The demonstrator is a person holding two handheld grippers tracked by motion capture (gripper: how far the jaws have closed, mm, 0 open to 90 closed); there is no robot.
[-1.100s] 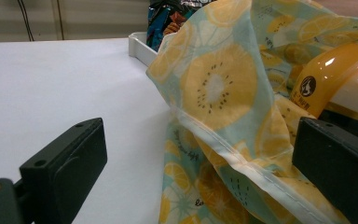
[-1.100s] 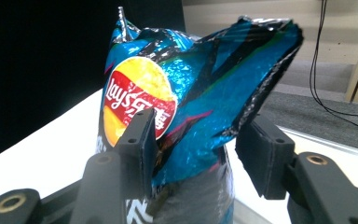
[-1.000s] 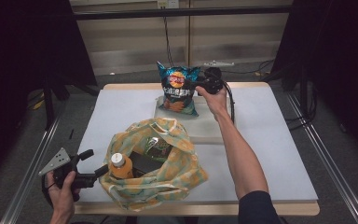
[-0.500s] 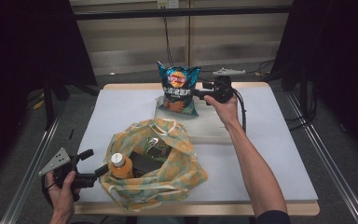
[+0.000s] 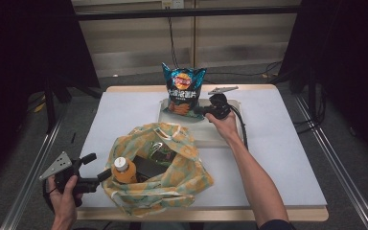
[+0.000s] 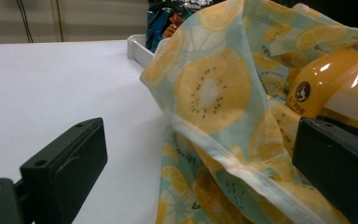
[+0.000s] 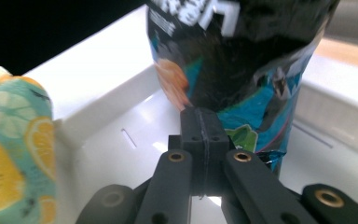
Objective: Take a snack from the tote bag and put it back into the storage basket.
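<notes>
A blue and black chip bag (image 5: 182,93) stands upright in a white tray (image 5: 220,136) at the table's far middle. My right gripper (image 5: 199,111) sits low at the bag's right bottom corner. In the right gripper view its jaws (image 7: 200,114) have just been closing and now meet pad to pad, nothing visible between them, tips close against the chip bag (image 7: 242,60). At the near left, my left gripper (image 5: 97,166) stands open, and the edge of a lemon-print cloth bag (image 6: 214,93) lies loosely between its jaws (image 6: 200,144). An orange bottle (image 5: 123,170) lies inside the cloth bag (image 5: 172,177).
The white tray's wall (image 7: 121,126) runs just beyond my right jaws. A dark flat item (image 5: 146,165) also lies in the cloth bag. Bare white tabletop (image 5: 278,158) spreads to the right of the person's right forearm. A cable (image 5: 242,127) trails from the right gripper.
The right gripper has come down from the chip bag's upper right to its lower right by the tray, and its jaws have shut. The left gripper has stayed put.
</notes>
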